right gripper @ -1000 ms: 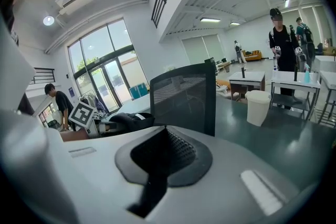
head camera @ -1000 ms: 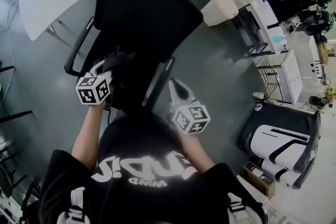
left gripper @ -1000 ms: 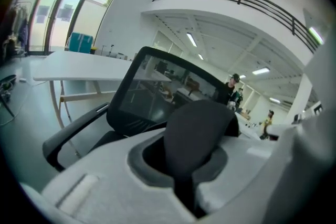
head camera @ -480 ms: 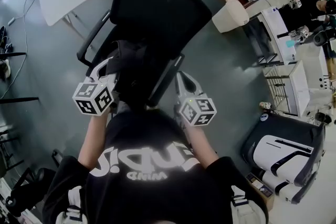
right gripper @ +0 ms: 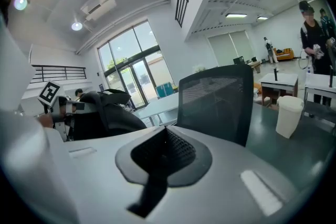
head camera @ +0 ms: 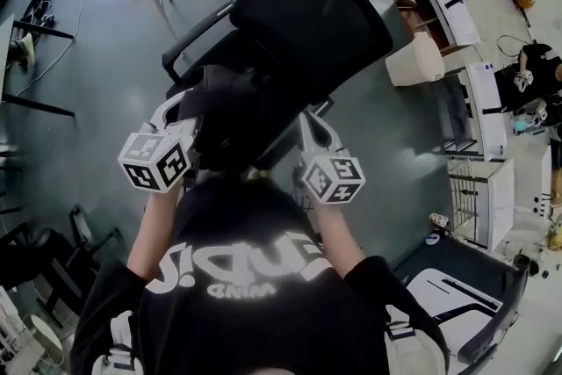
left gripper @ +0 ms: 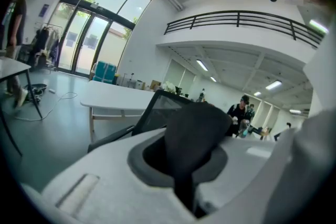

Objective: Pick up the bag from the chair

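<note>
Pinching a fold of the black bag [head camera: 230, 114], the left gripper [head camera: 186, 104] has its jaws pressed onto the dark fabric, which bulges up between the pads in the left gripper view. That grip sits high on the bag, probably at a strap or top edge, so the body hangs in front of the chair [head camera: 312, 9], over the front of its seat. Whether the bag's underside touches the seat cannot be told. The right gripper view shows it as a rounded lump beside the chair's mesh back, apparently carried rather than resting.

The right gripper [head camera: 306, 120] is at the chair's front right edge, just beside the bag. Its jaws are pressed together on nothing, with bare textured pads meeting in its own view. It seems held close as a spare support should the load swing. The pick-up looks all but done, though with a one-sided hold the fabric could slip, or the bag could tilt, as it clears the chair's armrest [head camera: 200, 35].
</note>
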Tool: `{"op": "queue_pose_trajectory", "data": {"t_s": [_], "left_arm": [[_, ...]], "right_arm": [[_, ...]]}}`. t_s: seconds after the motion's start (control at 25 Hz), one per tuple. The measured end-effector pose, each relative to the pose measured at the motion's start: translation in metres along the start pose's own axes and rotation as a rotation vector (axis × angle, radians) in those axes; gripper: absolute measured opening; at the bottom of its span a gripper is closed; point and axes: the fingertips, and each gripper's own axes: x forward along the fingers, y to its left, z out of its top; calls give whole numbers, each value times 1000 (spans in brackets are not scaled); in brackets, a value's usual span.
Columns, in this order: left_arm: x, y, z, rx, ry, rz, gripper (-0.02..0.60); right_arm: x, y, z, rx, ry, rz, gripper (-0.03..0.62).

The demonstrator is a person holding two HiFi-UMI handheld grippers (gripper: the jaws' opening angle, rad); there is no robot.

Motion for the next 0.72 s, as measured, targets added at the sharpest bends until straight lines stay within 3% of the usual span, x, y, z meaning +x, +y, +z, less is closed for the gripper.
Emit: {"op": "queue_pose_trajectory", "data": {"t_s": [0.28, 0.72], "left_arm": [[-58, 31, -8, -46, -45, 154, 28], [-183, 110, -35, -150, -119, 424, 28]], "right_arm": [[33, 34, -3, -50, 55, 131, 2], [78, 150, -32, -131, 130, 347, 2]]}}
